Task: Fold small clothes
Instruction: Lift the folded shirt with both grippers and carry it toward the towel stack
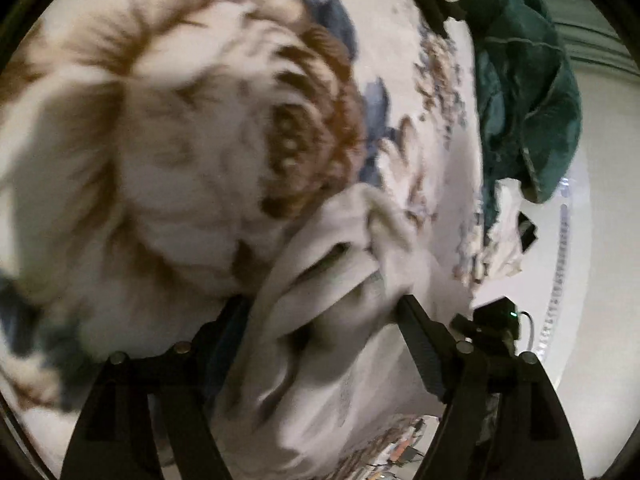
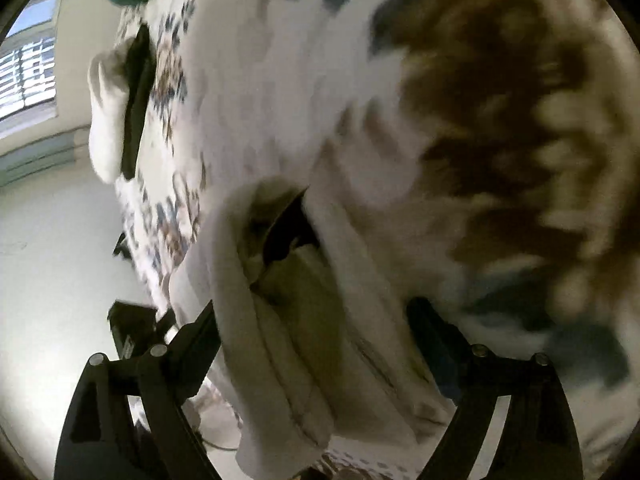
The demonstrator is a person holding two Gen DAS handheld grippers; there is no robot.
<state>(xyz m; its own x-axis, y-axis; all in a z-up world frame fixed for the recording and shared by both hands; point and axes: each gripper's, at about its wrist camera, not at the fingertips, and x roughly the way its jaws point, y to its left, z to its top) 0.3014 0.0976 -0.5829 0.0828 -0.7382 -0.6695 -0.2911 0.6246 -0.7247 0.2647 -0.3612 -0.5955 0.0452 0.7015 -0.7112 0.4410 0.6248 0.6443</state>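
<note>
White garment (image 1: 320, 320) bunched between both wide-spread grippers, left gripper (image 1: 320, 308), right gripper (image 2: 316, 312), one green garment (image 1: 524, 80) beyond

Floral bedspread (image 1: 180, 128), pale wall (image 2: 52, 248), blinded window (image 2: 28, 72).

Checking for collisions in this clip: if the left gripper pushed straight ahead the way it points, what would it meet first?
The pale grey garment bunched between the left gripper's fingers comes first; right behind it is the floral bedspread. Motion blur leaves the gap between them unclear.
</note>
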